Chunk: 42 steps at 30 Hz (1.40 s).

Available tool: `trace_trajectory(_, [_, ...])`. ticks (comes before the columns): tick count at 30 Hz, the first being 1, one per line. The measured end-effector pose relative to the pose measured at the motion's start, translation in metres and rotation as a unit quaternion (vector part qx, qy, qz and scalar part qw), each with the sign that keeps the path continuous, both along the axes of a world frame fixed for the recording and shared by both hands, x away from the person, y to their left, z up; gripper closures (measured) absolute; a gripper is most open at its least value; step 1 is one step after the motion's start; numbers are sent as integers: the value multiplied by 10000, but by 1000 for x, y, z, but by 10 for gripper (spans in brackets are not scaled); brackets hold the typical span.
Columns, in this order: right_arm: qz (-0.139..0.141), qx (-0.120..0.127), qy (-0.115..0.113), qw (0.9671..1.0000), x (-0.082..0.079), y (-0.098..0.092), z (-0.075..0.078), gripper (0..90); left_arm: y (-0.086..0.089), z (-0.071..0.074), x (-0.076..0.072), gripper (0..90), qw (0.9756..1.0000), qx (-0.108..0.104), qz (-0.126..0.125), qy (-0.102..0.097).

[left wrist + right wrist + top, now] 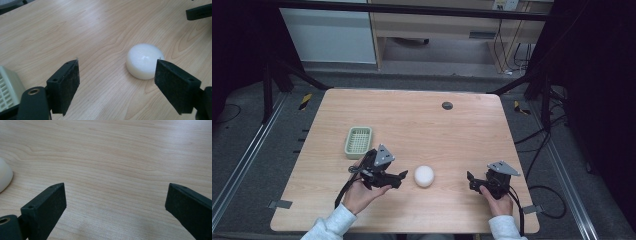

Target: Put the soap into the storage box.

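A white round puck-like object point(424, 176) lies on the wooden table point(422, 125) near its front edge. My left gripper point(401, 179) is open just left of it, jaws pointing toward it with a small gap between. From the left gripper view the white object point(145, 60) sits beyond and between the spread jaws, nearer the right one. My right gripper point(472, 181) stands open to the right of the object, farther off. The right gripper view has the white object point(4, 177) at its left edge, with bare wood between the jaws.
A pale green slatted basket point(358, 141) rests left of centre, just behind my left hand; its corner point(7, 87) appears in the left gripper view. A small dark round disc point(447, 105) sits in the tabletop at the back. Cables run along the floor at the right.
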State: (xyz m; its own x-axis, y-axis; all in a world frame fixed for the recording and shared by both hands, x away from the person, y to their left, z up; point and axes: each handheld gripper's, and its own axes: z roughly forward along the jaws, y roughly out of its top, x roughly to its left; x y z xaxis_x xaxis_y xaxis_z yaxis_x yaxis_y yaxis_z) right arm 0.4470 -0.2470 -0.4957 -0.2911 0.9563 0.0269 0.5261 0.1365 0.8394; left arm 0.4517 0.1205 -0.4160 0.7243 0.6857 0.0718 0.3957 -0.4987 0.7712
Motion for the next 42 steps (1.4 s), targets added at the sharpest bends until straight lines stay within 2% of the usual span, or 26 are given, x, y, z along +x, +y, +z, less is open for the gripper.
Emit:
trace_trajectory(4, [1, 27, 22, 10000, 0, 1, 0, 38, -8, 0, 2, 196, 9998, 134, -102, 67])
trace_trajectory(7, [6, 24, 22, 10000, 0, 1, 0, 38, -12, -1, 3, 196, 9997, 152, -144, 96])
trace_trajectory(8, [16, -44, -21, 10000, 0, 0, 0, 38, -13, -1, 4, 196, 9997, 171, -154, 113])
trace_trajectory(15, [7, -1, 6, 10000, 0, 1, 0, 38, -20, -1, 9, 195, 9991, 285, -240, 202])
trace_trajectory(17, [18, -43, -23, 10000, 0, 0, 0, 38, -23, -1, 10, 194, 9992, 253, -230, 199])
trace_trajectory(20, [13, 24, 15, 10000, 0, 1, 0, 38, -27, -1, 12, 193, 9989, 297, -285, 212])
trace_trajectory(31, [11, 17, 16, 10000, 0, 0, 0, 38, -45, -8, 15, 193, 9976, 409, -453, 341])
trace_trajectory(33, [13, -42, -5, 10000, 0, 0, -1, 39, -48, -10, 16, 190, 9973, 434, -466, 357])
trace_trajectory(42, [25, -18, -2, 10000, 0, 1, 0, 38, -57, -18, 18, 177, 9967, 473, -477, 459])
